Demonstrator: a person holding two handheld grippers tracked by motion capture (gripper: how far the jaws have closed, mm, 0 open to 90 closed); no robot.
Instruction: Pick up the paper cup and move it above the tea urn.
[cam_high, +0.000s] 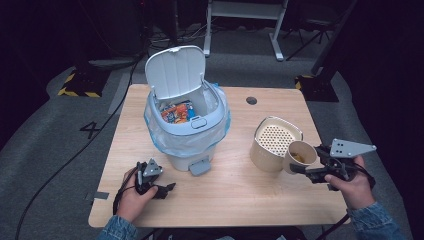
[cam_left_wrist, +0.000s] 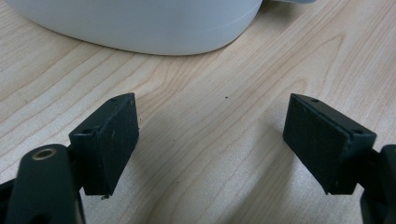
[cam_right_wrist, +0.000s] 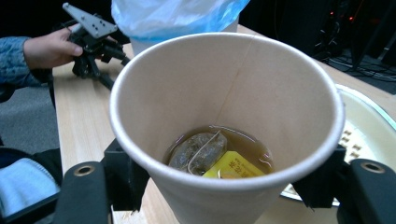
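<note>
Paper cup (cam_right_wrist: 224, 121), round-rimmed, sits clamped in the right tool (cam_high: 306, 169).

Light wooden table (cam_high: 235, 190), rounded at the corners, set on grey carpeted floor (cam_high: 45, 130). Near its far left, carried a white pedal bin (cam_high: 187, 120) with lid raised and a bluish liner. Right of centre, bore a cream container (cam_high: 272, 142) with a perforated insert. By the far edge, showed a small dark round grommet (cam_high: 251, 100).
</note>
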